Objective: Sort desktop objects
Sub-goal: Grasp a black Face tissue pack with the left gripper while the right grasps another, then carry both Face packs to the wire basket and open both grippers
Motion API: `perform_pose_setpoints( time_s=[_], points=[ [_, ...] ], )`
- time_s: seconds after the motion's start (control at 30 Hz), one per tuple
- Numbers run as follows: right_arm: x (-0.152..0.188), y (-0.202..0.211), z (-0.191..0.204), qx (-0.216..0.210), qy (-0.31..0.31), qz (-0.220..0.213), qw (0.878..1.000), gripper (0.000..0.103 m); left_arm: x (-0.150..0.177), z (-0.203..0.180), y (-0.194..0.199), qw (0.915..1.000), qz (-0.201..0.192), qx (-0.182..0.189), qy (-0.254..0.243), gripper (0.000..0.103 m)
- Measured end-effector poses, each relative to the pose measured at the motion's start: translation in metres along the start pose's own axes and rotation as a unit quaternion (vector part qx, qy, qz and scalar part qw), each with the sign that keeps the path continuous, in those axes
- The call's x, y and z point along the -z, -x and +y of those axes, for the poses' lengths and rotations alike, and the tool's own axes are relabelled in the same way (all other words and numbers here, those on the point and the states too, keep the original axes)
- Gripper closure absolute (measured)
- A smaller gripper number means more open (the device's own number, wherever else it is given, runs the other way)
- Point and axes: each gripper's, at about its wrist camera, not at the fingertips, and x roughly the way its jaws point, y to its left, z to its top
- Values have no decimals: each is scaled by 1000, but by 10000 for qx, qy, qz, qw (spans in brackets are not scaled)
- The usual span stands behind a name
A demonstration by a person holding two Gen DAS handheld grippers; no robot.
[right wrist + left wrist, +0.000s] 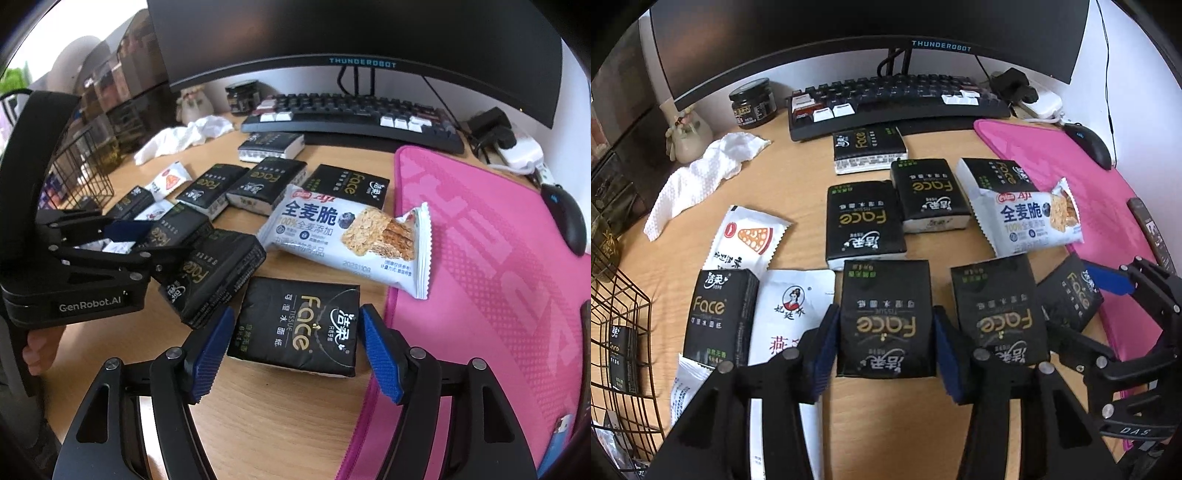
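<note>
- Left gripper [884, 349] sits low over the wooden desk [798, 177], jaws spread wide on either side of a black Face tissue pack [886, 317]. The blue pads [825, 354] stand just beside the pack's edges; whether they touch it is hard to tell.
- Right gripper [295, 350] does much the same at the desk's near edge: jaws apart, bracketing another Face tissue pack [299, 328] that lies flat beside the pink mouse mat [491, 258]. There is a visible gap on each side, so nothing is clamped.
- Between the two grippers lies a third tissue pack [999, 314], which the right wrist view shows just beside the left gripper's body.
- Further back, more black Face packs crowd the middle of the desk; one [864, 221] lies flat and another [931, 195] is right next to it.
- An Aji whole-wheat crisp wrapper [1034, 221] rests on top of a pack and pokes onto the pink mat.
- Off to the left are a pizza-print snack sachet [746, 240], a white sachet with a lady's portrait [790, 310] and an upright Face pack [718, 317].
- A black wire basket [624, 350] stands at far left with dark packs inside.
- At the back are a crumpled white tissue [701, 177], a dark jar [752, 103], a keyboard [897, 103] under a Thunderobot monitor [868, 37], and a black mouse [1089, 144] on the mat's far corner.
</note>
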Motion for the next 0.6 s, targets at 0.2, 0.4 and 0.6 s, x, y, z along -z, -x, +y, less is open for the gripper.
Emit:
perform_pose_setpoints(
  time_s=[0.2,0.4,0.6],
  points=[
    [1,3,-1,118,-27,-4,9999,39,2,-1,3,10000,37,-41,-30,51],
    [-2,23,0,121,-26,-235,9996,40,3,1,25,9999,-135,-23,9,51],
    [-8,53,10,108,-2,-520,9986,40,6,-1,62,9990,-432,-42,-43,51]
  ],
)
